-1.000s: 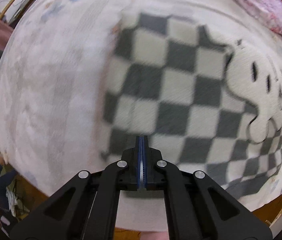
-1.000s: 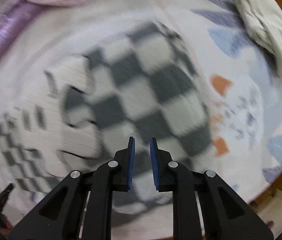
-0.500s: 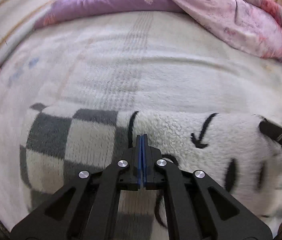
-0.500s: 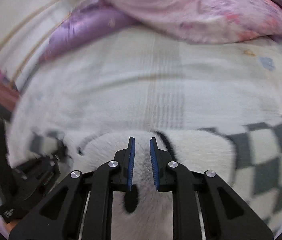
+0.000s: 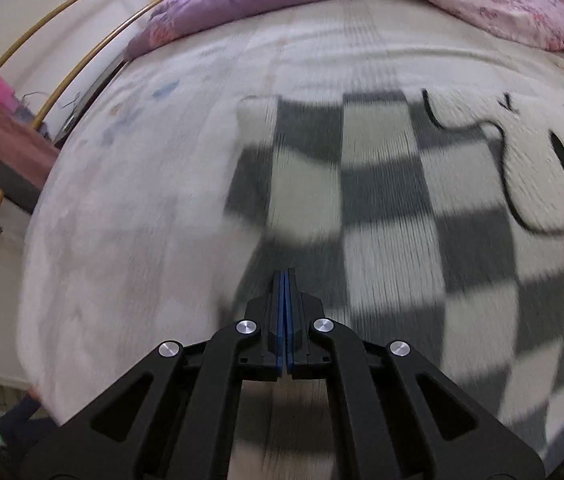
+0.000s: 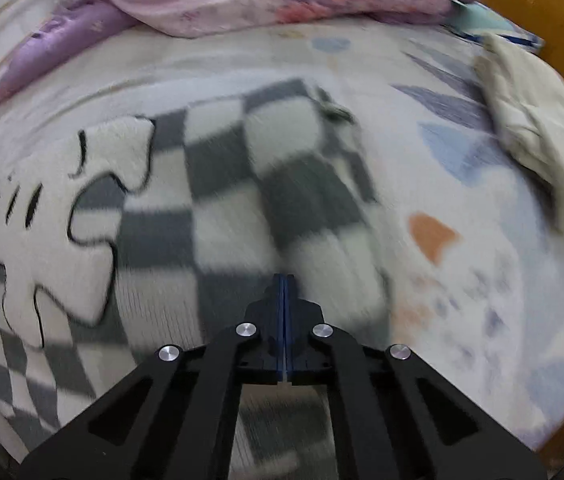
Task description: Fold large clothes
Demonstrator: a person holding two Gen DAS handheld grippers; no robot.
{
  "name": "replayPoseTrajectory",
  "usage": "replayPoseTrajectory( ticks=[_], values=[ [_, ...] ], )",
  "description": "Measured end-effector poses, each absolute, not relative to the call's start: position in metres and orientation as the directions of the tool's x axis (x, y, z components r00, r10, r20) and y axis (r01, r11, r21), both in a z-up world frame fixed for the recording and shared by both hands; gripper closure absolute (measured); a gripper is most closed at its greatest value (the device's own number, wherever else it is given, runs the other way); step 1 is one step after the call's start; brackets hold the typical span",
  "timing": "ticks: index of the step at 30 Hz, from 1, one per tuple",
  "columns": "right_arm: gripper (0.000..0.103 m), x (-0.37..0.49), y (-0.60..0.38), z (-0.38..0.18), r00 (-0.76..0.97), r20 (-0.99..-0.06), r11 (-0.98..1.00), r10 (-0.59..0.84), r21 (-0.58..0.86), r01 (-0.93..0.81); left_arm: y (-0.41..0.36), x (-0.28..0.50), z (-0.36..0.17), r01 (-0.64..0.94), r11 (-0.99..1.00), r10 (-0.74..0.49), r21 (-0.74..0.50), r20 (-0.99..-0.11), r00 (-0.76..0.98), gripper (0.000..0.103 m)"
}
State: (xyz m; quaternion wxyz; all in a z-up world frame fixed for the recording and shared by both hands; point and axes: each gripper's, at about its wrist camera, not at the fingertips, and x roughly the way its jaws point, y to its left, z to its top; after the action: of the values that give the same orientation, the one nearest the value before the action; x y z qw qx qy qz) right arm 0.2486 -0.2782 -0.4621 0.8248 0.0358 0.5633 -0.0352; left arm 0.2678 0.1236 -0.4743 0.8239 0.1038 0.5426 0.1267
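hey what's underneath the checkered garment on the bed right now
The checkered garment lies spread on a pale printed bedsheet, which shows all around it. Whatever is directly beneath the cloth, such as folded layers or other items, is covered and cannot be seen.

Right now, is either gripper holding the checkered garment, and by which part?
Cannot be told. Left gripper and right gripper are both shut over the checkered garment; no fabric visible between the pads.

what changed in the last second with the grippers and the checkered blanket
The right gripper has just been closing: its jaws stood apart and now meet, with nothing visibly pinched. Both views swung up to the pillow end and back down over the checkered blanket. The left gripper stayed shut; the blanket still lies spread on the bed.
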Motion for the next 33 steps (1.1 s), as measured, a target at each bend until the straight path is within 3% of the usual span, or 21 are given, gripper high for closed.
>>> replayPoseTrajectory(
  ticks=[4, 7, 11, 18, 20, 22, 24, 27, 33],
  values=[
    [0.098, 0.235, -0.224, -0.448, 0.385, -0.913, 0.989, 0.133, 0.145, 0.002, 0.097, 0.244, -0.467, -0.11, 0.979, 0.198, 0.17, -0.919, 0.34, 0.103],
    [0.098, 0.222, -0.179, -0.47, 0.293, -0.928, 0.972, 0.232, 0.233, -0.032, 0.081, 0.222, -0.489, -0.122, 0.989, 0.112, 0.085, -0.966, 0.233, 0.103],
    [0.098, 0.165, -0.155, -0.506, 0.105, -0.961, 0.967, 0.256, 0.254, -0.03, 0.067, 0.174, -0.504, -0.086, 0.99, 0.127, 0.115, -0.98, 0.156, 0.103],
    [0.097, 0.132, -0.188, -0.48, 0.008, -0.961, 0.96, 0.277, 0.277, 0.045, 0.059, 0.163, -0.466, 0.001, 0.996, 0.089, 0.091, -0.985, 0.147, 0.103],
    [0.086, 0.144, -0.199, -0.465, 0.035, -0.967, 0.966, 0.253, 0.255, 0.036, 0.057, 0.167, -0.454, 0.009, 0.997, 0.079, 0.082, -0.981, 0.179, 0.103],
    [0.042, 0.164, -0.219, -0.446, 0.103, -0.969, 0.971, 0.226, 0.232, 0.048, 0.052, 0.178, -0.442, 0.015, 0.997, 0.067, 0.072, -0.976, 0.209, 0.102],
    [0.029, 0.186, -0.24, -0.432, 0.173, -0.964, 0.974, 0.202, 0.215, 0.064, 0.048, 0.193, -0.433, 0.01, 0.998, 0.05, 0.054, -0.968, 0.247, 0.102],
    [0.022, 0.222, -0.272, -0.436, 0.195, -0.966, 0.979, 0.172, 0.19, 0.078, 0.038, 0.211, -0.428, 0.001, 0.999, 0.042, 0.044, -0.957, 0.285, 0.102],
    [0.021, 0.306, -0.336, -0.469, 0.148, -0.971, 0.952, 0.187, 0.216, 0.218, 0.017, 0.258, -0.431, -0.017, 1.0, 0.015, 0.011, -0.955, 0.297, 0.101]
  ],
)
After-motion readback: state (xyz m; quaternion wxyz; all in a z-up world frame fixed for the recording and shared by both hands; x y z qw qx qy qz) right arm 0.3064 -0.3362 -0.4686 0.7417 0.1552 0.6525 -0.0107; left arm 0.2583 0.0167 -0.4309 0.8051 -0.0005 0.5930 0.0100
